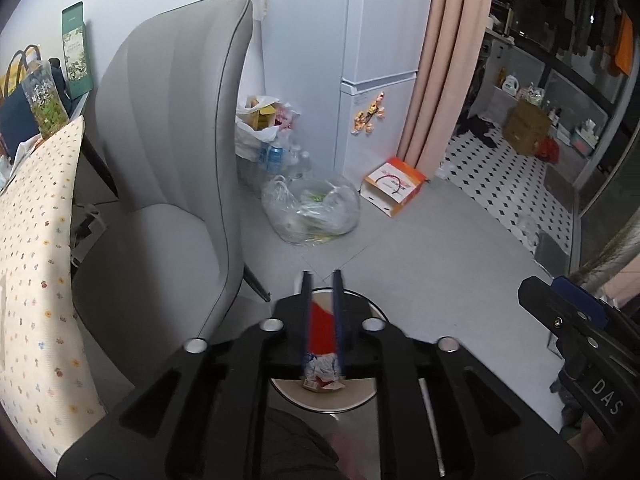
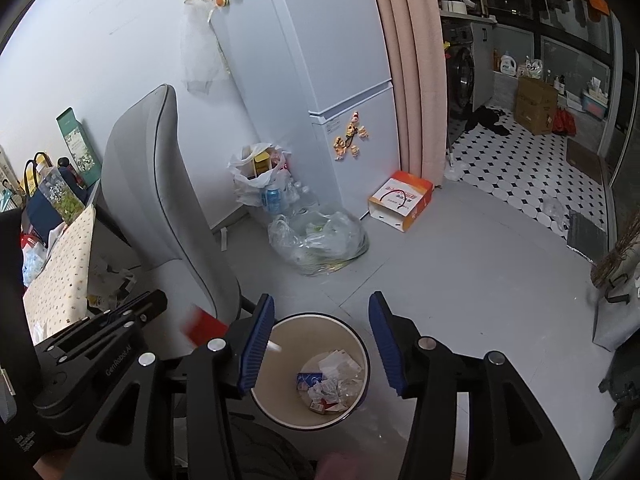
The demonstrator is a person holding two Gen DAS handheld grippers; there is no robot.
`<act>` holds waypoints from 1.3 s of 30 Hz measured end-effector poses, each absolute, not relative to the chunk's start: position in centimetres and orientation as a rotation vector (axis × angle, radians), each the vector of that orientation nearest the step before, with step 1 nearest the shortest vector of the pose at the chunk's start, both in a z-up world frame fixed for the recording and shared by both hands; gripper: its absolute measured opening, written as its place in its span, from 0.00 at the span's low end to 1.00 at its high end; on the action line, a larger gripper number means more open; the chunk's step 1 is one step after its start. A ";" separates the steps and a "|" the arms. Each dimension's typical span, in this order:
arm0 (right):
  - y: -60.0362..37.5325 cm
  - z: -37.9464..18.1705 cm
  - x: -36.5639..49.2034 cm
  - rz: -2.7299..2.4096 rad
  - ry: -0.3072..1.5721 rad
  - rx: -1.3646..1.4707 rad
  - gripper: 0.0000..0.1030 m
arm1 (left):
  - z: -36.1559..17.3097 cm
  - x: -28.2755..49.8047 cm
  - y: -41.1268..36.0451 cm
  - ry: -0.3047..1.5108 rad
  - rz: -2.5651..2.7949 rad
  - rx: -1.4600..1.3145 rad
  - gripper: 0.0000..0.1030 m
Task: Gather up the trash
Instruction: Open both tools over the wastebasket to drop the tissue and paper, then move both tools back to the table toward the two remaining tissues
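A round cream trash bin (image 2: pixel 362 350) stands on the grey floor with crumpled paper (image 2: pixel 340 380) and a small blue carton (image 2: pixel 309 380) inside. My left gripper (image 1: pixel 321 276) hangs above the bin (image 1: pixel 370 394), its jaws a narrow gap apart. A blurred red piece (image 1: pixel 322 326) shows between its fingers. In the right wrist view this red piece (image 2: pixel 204 326) is just past the left gripper (image 2: pixel 158 300) and looks loose. My right gripper (image 2: pixel 321 300) stands open over the bin with nothing gripped; a small blurred white scrap (image 2: pixel 275 346) is by its left pad. Its tip (image 1: pixel 536 300) shows in the left wrist view.
A grey chair (image 2: pixel 160 208) stands left of the bin. Beyond lie a clear plastic bag (image 2: pixel 320 240), a white bag with bottles (image 2: pixel 260 176), an orange-and-white box (image 2: pixel 400 200), a white fridge (image 2: pixel 340 80) and a pink curtain (image 2: pixel 416 80). A dotted cushion (image 1: pixel 36 260) is at left.
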State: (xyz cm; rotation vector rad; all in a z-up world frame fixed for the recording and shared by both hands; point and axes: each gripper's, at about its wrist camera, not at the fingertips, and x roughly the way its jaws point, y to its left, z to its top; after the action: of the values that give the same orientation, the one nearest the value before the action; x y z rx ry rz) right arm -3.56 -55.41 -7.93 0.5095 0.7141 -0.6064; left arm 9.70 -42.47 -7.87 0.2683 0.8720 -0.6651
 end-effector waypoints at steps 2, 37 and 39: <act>-55.3 -7.9 -3.4 -0.602 0.713 0.508 0.49 | -7.9 9.9 -42.2 0.874 -0.669 0.253 0.35; -38.9 0.5 1.8 -0.364 0.649 0.240 0.78 | -0.3 11.8 -22.0 0.675 -0.354 0.049 0.84; -37.6 1.0 1.9 -0.345 0.642 0.222 0.80 | 0.1 11.6 -20.4 0.658 -0.329 0.038 0.87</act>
State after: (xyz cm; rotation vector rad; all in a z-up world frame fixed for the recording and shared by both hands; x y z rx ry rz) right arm 1.90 -37.59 1.02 0.2217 0.6417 -0.3449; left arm 11.60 -20.42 0.13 0.0377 0.6582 -0.3295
